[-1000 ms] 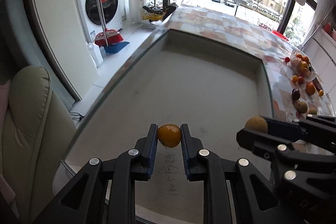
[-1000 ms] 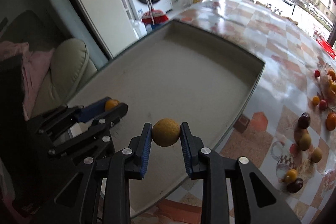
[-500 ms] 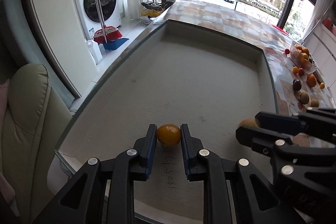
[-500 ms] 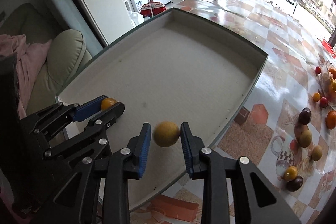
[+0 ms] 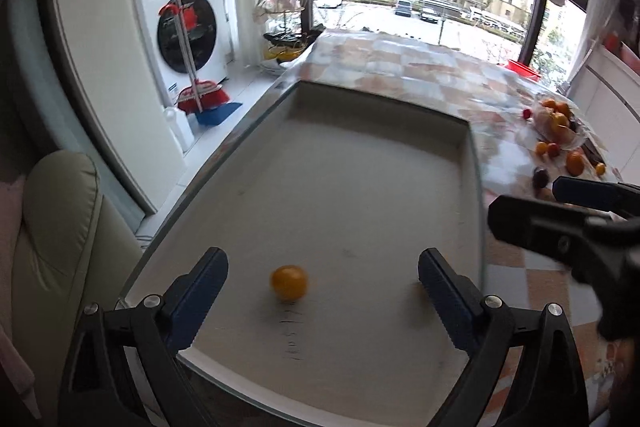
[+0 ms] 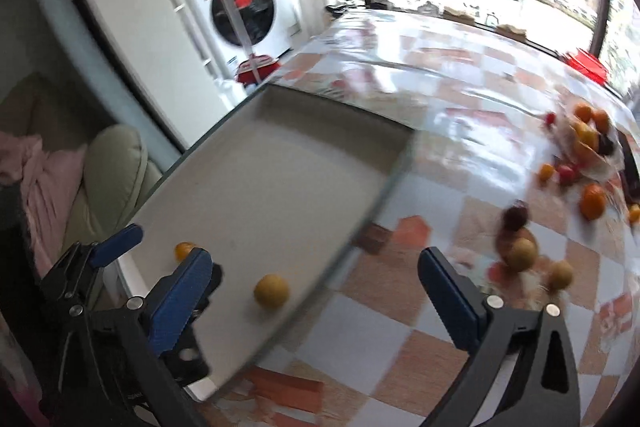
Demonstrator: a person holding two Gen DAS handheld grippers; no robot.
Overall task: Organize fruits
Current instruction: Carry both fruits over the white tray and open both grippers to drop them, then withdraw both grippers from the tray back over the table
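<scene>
A large grey tray (image 5: 360, 187) lies on the checkered table. A small orange fruit (image 5: 289, 282) rests on the tray floor between the fingers of my open left gripper (image 5: 322, 279). In the right wrist view the same orange fruit (image 6: 184, 250) lies by the left gripper's fingers (image 6: 120, 243), and a yellow-brown round fruit (image 6: 271, 290) lies on the tray (image 6: 280, 171) near its front right edge. My right gripper (image 6: 316, 291) is open and empty above the tray's edge; it also shows at the right in the left wrist view (image 5: 560, 223).
Several loose fruits (image 6: 520, 251) lie on the checkered tablecloth (image 6: 400, 327) to the right, with a heap of oranges (image 6: 588, 135) farther back. A beige chair (image 5: 52, 235) stands left of the table. A washing machine (image 5: 188, 39) is behind.
Both grippers opened wide and let go of their fruits, which now lie on the tray floor. The right gripper swung right, toward the table.
</scene>
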